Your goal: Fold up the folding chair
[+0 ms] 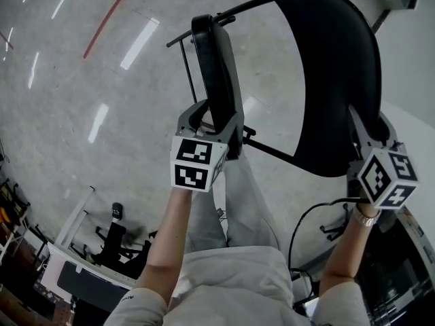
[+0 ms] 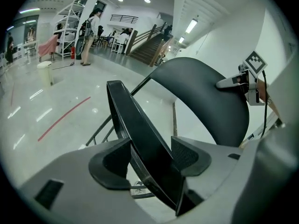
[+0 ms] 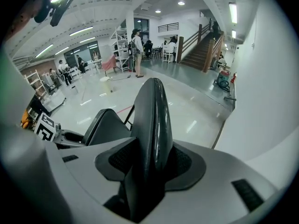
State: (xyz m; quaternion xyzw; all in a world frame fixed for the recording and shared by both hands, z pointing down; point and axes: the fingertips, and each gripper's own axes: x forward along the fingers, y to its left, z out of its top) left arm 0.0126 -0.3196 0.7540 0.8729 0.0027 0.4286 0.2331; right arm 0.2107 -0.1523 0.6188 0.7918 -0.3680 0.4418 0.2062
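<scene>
Chair (image 1: 319,114) stands on floor (image 1: 61,121), part-folded. Right claw (image 1: 370,126) is clamped on backrest (image 1: 340,39), likely to steady the frame. Left claw (image 1: 216,119) grips seat (image 1: 216,60) edge, tipped near upright to swing toward backrest.

Bright ceiling strip lights (image 2: 190,26) glare off the glossy floor (image 1: 81,114); fisheye edges darken and bend.

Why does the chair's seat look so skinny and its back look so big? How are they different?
In the head view the seat shows edge-on, a thin slab tipped up, while the backrest shows its wide, curved face. The seat is pinched by the left gripper, and the backrest by the right gripper. Both are black, and each is held at its edge.
</scene>
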